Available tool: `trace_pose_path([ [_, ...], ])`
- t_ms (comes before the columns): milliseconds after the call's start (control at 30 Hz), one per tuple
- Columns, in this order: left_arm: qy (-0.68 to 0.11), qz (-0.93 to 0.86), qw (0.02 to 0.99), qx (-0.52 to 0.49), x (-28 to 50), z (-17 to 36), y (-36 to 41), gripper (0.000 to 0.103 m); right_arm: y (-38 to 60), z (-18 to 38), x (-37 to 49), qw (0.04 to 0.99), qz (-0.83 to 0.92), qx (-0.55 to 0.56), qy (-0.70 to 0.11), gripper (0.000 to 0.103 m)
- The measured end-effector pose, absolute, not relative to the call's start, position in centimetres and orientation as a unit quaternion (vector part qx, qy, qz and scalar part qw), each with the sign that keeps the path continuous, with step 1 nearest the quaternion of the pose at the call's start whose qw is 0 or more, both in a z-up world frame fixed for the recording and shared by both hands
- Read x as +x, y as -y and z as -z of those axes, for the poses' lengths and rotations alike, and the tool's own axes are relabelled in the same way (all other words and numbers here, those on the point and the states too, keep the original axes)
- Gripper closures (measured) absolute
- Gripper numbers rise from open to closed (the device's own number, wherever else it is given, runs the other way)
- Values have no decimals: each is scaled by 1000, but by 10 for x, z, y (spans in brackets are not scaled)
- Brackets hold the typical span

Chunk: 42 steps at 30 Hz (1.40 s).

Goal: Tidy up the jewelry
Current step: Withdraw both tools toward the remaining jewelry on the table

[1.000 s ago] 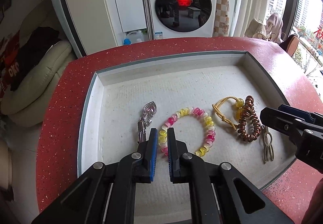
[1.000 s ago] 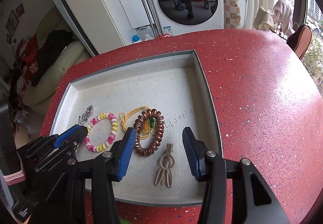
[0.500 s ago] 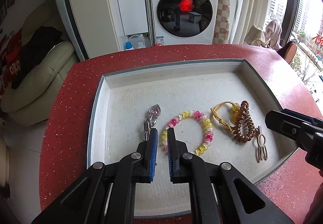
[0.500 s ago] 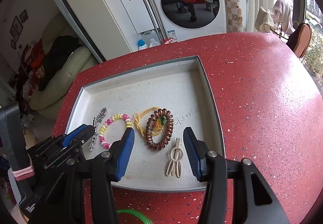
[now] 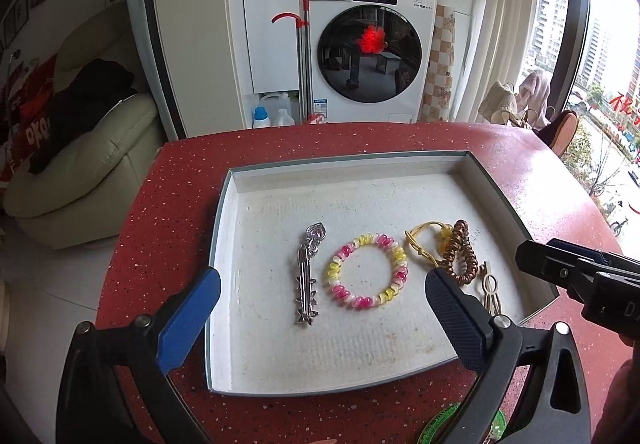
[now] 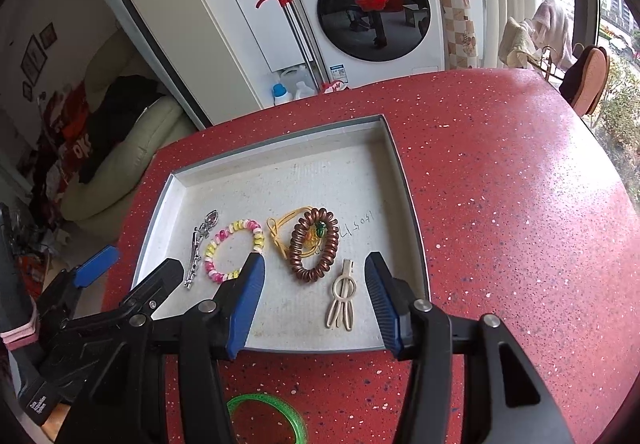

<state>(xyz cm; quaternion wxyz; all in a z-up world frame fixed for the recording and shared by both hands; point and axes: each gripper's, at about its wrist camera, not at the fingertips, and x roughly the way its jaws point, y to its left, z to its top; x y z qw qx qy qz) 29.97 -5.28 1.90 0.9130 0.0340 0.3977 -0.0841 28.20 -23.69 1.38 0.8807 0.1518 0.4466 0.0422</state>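
A white tray on the red table holds a silver hair clip, a pink-and-yellow bead bracelet, a yellow cord, a brown spiral hair tie and a beige clip. My left gripper hovers above the tray's near left part; its jaws are opening wide and hold nothing. My right gripper hangs over the brown spiral hair tie and beige clip, jaws opening, touching neither.
A green bangle lies on the red table just in front of the tray. Beyond the table's far edge stand a washing machine and a cream sofa. A chair sits at the right.
The left jaws went from shut to wide open. Both grippers drew back and up from the tray, so the jewelry looks farther away. The right jaws spread slightly.
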Motion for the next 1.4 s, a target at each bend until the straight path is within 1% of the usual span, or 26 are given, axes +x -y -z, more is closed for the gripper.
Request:
trace_pose_path([
  [33, -398, 82, 913, 35, 297, -21, 51, 0, 236, -15, 280, 881, -44, 152, -445, 36],
  [67, -398, 80, 913, 34, 294, -22, 49, 0, 236, -17, 277, 883, -46, 152, -442, 23],
  [100, -397, 79, 914, 32, 291, -24, 47, 0, 235, -20, 273, 886, -45, 151, -436, 18],
  [133, -396, 78, 914, 29, 287, -24, 44, 0, 235, -23, 269, 890, -45, 153, -428, 18],
  [167, -396, 76, 915, 26, 283, -23, 41, 0, 236, -27, 264, 893, -46, 156, -420, 14],
  [200, -396, 77, 915, 22, 279, -24, 38, 0, 236, -29, 261, 895, -47, 160, -415, 9],
  [233, -397, 80, 914, 18, 276, -26, 36, 0, 237, -32, 258, 896, -47, 163, -410, 0],
  [467, -397, 95, 913, 18, 252, -31, 27, 0, 234, -42, 232, 907, -39, 155, -389, 0],
  [600, -409, 93, 908, 24, 241, -27, 22, 0, 229, -41, 219, 907, -40, 150, -391, 0],
  [700, -402, 83, 911, 39, 228, -24, 20, 0, 228, -39, 208, 905, -45, 157, -394, 0],
  [967, -400, 74, 912, 58, 196, -11, 5, 0, 218, -34, 183, 894, -54, 142, -422, 0],
  [1233, -444, 99, 890, 40, 173, 21, -1, 0, 206, -10, 146, 872, -88, 147, -459, 0],
  [1400, -454, 114, 883, 34, 155, 34, -2, 0, 199, 4, 115, 866, -99, 128, -473, 0],
])
